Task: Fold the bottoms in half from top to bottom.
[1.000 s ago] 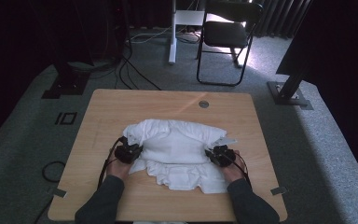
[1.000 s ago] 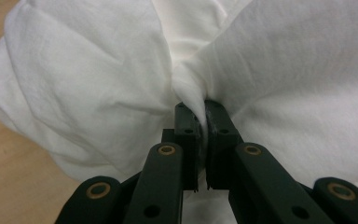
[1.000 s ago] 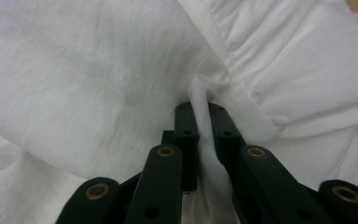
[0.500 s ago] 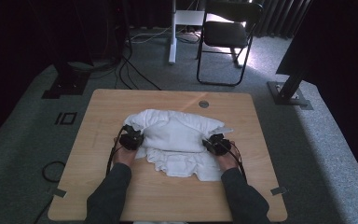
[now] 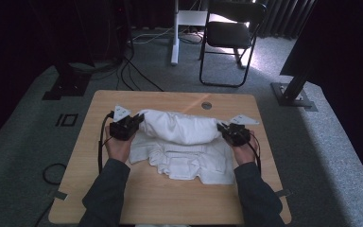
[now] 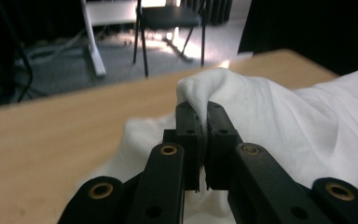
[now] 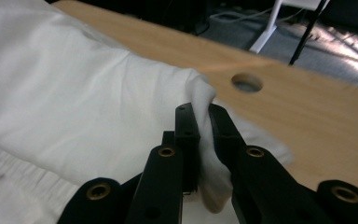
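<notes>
Lifting is what has just happened: against the earlier high views, both grippers have come up off the table and carried the far edge of the white garment (image 5: pixel 179 142) with them, so a raised fold now spans between them while the rest lies crumpled on the wooden table (image 5: pixel 99 189). That suggests a fold is under way, with the lifted edge probably meant to swing toward six o'clock over the lower part; it has not been laid down yet.

At nine o'clock of the cloth, the left gripper (image 5: pixel 131 124) has its jaws pressed together on a pinch of white fabric, clear in the left gripper view, where a peak of cloth (image 6: pixel 204 100) stands up between the black tips. At three o'clock, the right gripper (image 5: pixel 226 130) does the same, its jaws clamping a bunched corner (image 7: pixel 204 100) near the round cable hole (image 7: pixel 246 82) in the tabletop.

Counting: one garment, two grippers, one table, one cable hole. Beyond the table at twelve o'clock stands one black chair (image 5: pixel 227 38) on the grey carpet.
</notes>
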The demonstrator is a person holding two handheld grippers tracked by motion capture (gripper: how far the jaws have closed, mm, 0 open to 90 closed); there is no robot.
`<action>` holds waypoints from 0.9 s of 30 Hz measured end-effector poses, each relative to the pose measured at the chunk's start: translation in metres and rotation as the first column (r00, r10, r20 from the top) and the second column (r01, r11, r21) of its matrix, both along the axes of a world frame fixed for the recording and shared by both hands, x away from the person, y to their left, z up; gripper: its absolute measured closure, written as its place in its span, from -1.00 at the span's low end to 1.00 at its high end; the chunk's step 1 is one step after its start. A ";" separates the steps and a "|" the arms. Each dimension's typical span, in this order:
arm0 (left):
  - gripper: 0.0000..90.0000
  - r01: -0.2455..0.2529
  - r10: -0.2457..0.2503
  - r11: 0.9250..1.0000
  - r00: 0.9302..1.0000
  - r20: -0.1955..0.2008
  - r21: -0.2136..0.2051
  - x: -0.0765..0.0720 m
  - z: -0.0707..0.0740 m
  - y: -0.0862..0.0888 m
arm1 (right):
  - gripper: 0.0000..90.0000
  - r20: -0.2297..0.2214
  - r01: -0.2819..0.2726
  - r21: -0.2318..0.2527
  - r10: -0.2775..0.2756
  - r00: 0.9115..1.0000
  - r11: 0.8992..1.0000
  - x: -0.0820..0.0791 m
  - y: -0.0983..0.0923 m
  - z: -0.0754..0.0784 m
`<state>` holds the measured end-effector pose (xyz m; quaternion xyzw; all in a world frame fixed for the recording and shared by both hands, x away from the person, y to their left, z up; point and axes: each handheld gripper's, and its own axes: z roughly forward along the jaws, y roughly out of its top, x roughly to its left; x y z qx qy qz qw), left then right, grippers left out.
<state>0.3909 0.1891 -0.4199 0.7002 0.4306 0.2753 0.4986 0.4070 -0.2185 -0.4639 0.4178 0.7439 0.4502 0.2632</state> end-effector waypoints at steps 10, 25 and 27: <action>0.93 0.095 -0.094 0.994 0.995 0.018 -0.056 -0.045 -0.002 0.017 | 0.86 0.090 -0.042 0.138 0.030 0.996 0.990 -0.043 -0.030 0.016; 0.32 0.153 -0.157 0.987 0.983 -0.099 -0.047 -0.065 -0.034 0.021 | 0.03 -0.036 -0.082 0.050 0.084 0.996 0.995 -0.077 -0.025 -0.023; 0.32 0.163 -0.166 0.986 0.982 -0.089 -0.032 -0.059 -0.026 0.011 | 0.01 0.001 -0.074 0.074 0.075 0.997 0.994 -0.071 -0.014 -0.006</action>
